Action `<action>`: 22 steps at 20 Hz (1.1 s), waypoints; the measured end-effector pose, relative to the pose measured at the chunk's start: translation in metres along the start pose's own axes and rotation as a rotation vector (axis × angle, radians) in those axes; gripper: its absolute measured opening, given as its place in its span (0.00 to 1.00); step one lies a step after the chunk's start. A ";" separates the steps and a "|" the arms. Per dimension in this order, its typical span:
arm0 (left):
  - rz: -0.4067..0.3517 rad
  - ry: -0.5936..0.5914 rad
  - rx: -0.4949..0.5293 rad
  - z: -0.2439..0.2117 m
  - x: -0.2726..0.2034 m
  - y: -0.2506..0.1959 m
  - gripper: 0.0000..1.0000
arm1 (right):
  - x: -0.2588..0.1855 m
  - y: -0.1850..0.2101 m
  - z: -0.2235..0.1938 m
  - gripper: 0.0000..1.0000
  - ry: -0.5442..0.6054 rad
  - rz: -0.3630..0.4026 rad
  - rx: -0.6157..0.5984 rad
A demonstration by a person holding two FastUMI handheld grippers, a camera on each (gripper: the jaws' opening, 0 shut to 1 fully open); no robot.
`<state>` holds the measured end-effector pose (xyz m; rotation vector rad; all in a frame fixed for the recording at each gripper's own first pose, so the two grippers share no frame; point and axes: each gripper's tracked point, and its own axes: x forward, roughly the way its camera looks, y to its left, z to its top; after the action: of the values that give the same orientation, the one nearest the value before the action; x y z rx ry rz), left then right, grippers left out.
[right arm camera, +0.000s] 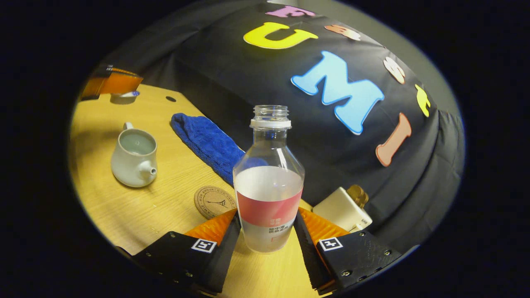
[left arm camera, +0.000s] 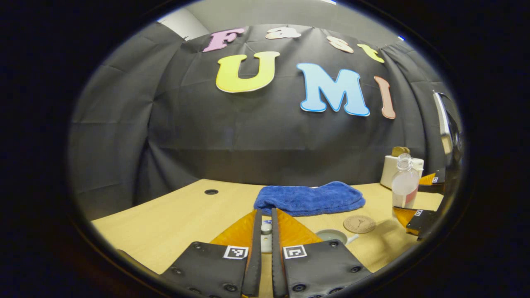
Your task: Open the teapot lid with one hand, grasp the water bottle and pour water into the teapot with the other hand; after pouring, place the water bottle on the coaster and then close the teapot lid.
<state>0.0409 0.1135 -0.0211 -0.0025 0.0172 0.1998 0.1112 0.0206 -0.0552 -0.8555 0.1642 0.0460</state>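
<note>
While uncapped, one water bottle [right arm camera: 268,194] stands.

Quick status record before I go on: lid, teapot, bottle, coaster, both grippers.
lid: off the teapot, its knob pinched in the left gripper
teapot: white teapot open, upright on the wooden table
bottle: uncapped water bottle upright between the right gripper fingers, partly full
coaster: round cork coaster bare, between teapot and bottle
other: blue towel behind the coaster; white dispenser near the cloth wall
</note>
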 end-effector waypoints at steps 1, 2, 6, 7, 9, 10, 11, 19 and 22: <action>0.006 0.000 -0.002 -0.001 0.000 0.002 0.17 | 0.002 -0.002 0.004 0.75 -0.012 -0.016 -0.055; 0.011 0.000 -0.005 0.000 0.000 0.004 0.17 | 0.002 -0.004 0.009 0.75 -0.028 -0.031 -0.101; 0.026 0.006 -0.018 -0.002 0.001 0.012 0.17 | 0.004 -0.003 0.027 0.75 -0.086 -0.074 -0.269; 0.030 0.008 -0.017 -0.002 0.001 0.014 0.17 | 0.006 -0.002 0.032 0.75 -0.101 -0.084 -0.312; 0.041 0.009 -0.010 -0.002 0.001 0.017 0.17 | 0.004 -0.001 0.041 0.75 -0.132 -0.106 -0.401; 0.044 0.009 -0.010 -0.002 0.001 0.018 0.17 | 0.004 0.001 0.043 0.71 -0.144 -0.110 -0.439; 0.045 0.010 -0.012 -0.002 0.001 0.019 0.17 | 0.005 0.004 0.046 0.74 -0.154 -0.109 -0.467; 0.068 0.019 -0.014 -0.004 0.002 0.028 0.17 | 0.007 0.004 0.067 0.74 -0.226 -0.176 -0.687; 0.073 0.021 -0.013 -0.005 0.002 0.030 0.17 | 0.006 0.001 0.074 0.74 -0.244 -0.208 -0.760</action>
<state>0.0373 0.1431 -0.0263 -0.0171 0.0368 0.2732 0.1265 0.0767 -0.0094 -1.6100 -0.1900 0.0166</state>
